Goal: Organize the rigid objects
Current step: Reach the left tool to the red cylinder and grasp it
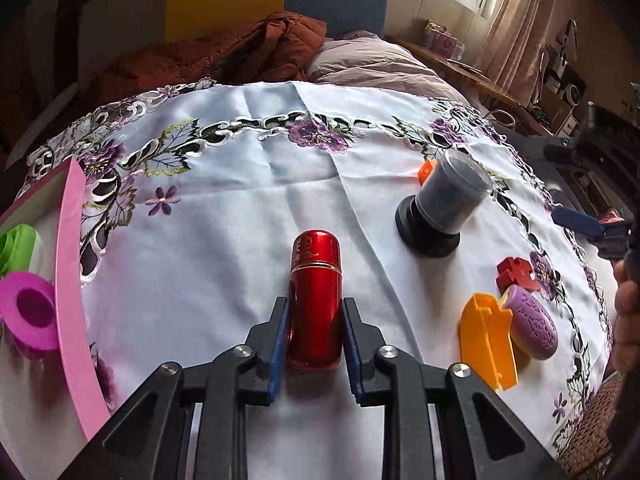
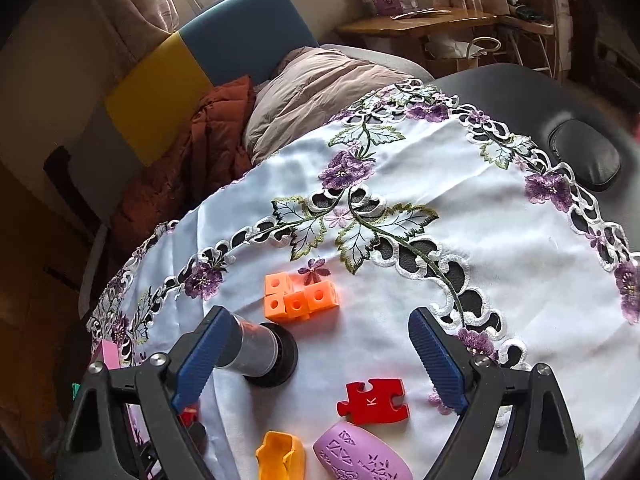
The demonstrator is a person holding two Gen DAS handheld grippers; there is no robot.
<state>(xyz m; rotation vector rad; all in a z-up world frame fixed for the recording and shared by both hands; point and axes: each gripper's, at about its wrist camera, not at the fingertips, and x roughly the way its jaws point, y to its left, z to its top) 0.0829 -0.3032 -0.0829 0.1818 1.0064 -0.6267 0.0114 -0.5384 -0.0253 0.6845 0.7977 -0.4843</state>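
My left gripper [image 1: 315, 307] is shut on a shiny red metal capsule [image 1: 315, 300], which lies along the fingers over the white embroidered tablecloth [image 1: 248, 184]. A pink-rimmed tray [image 1: 71, 264] at the left edge holds a magenta ring [image 1: 28, 308] and a green piece [image 1: 16, 248]. My right gripper [image 2: 316, 360] hangs open above the cloth with nothing between its fingers. Under it lie a red puzzle piece [image 2: 374, 400], a lilac patterned oval [image 2: 360, 458] and a yellow-orange plastic piece [image 2: 280, 456]. A grey canister on a black base [image 2: 260, 354] stands by the left fingertip, orange cubes [image 2: 298, 298] beyond it.
A bed with a brown jacket [image 1: 224, 52] and a pale duvet [image 1: 372, 64] lies past the table's far edge. A wooden side table [image 2: 416, 24] stands by the window. The black table [image 2: 520, 92] shows beyond the cloth at the right. A person's hand [image 1: 628, 320] is at the right edge.
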